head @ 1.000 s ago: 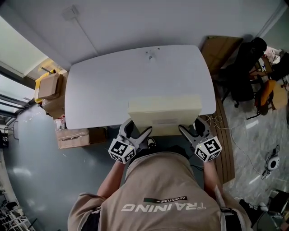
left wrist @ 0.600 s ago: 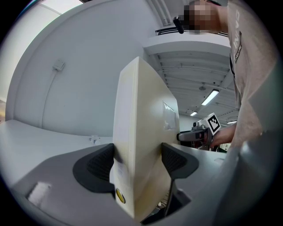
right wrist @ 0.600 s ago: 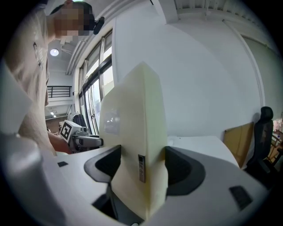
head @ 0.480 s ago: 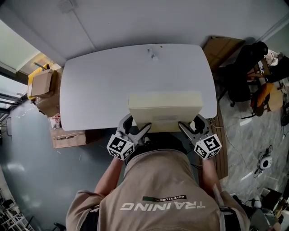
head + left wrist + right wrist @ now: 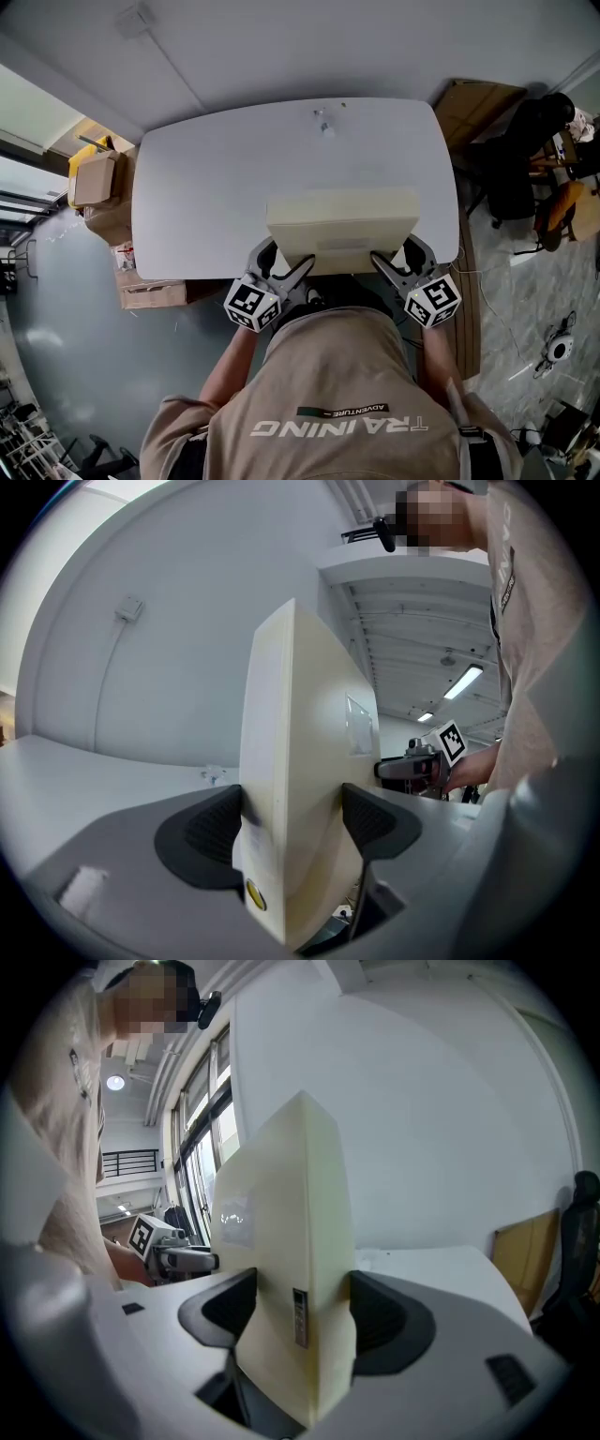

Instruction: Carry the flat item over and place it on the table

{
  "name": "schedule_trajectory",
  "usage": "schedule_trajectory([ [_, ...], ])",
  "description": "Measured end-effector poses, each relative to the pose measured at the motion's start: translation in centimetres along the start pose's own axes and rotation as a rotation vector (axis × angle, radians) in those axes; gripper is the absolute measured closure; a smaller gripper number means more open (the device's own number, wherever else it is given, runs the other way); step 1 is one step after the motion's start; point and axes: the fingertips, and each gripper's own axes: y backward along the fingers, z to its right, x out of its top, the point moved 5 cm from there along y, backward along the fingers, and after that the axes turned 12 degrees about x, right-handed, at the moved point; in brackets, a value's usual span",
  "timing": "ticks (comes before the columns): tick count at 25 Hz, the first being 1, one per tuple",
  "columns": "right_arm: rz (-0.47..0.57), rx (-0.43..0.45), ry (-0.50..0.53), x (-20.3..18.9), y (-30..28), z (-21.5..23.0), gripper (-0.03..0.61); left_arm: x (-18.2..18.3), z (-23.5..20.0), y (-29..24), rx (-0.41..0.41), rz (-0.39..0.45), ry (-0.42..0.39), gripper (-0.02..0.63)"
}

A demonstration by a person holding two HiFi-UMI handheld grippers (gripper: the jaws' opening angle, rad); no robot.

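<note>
A flat cream-coloured box (image 5: pixel 342 227) is held level above the near edge of the white table (image 5: pixel 216 178). My left gripper (image 5: pixel 286 265) is shut on the box's near left corner, my right gripper (image 5: pixel 394 263) on its near right corner. In the left gripper view the box (image 5: pixel 300 761) stands edge-on between both dark pads, pressed from each side. The right gripper view shows the box (image 5: pixel 291 1260) squeezed the same way, with a small label on its edge. The table surface (image 5: pixel 441 1265) lies beyond the box.
Cardboard boxes (image 5: pixel 98 180) are stacked on the floor left of the table. A brown board (image 5: pixel 478 103) leans at the table's right corner, with a dark chair (image 5: pixel 525 159) further right. A small fitting (image 5: pixel 323 119) sits near the table's far edge.
The box and both grippers keep the same grip. The view has shifted slightly, and the box sits a little farther over the table's near edge.
</note>
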Motion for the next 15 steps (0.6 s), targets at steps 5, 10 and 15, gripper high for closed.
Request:
schedule_trajectory([
  [5,-0.002,0.023,-0.039,-0.2,-0.4,3.6,0.296,0.4,-0.3,-3.2,0.016,-0.028,-0.012,0.293],
  [10,-0.034,0.066,-0.077,-1.3,-1.2,7.0,0.298,-0.2,-0.5,-5.8,0.046,-0.068,-0.02,0.293],
  [15,-0.062,0.109,-0.118,-2.6,-1.7,9.8,0.298,-1.2,-0.7,-8.1,0.075,-0.111,0.006,0.293],
])
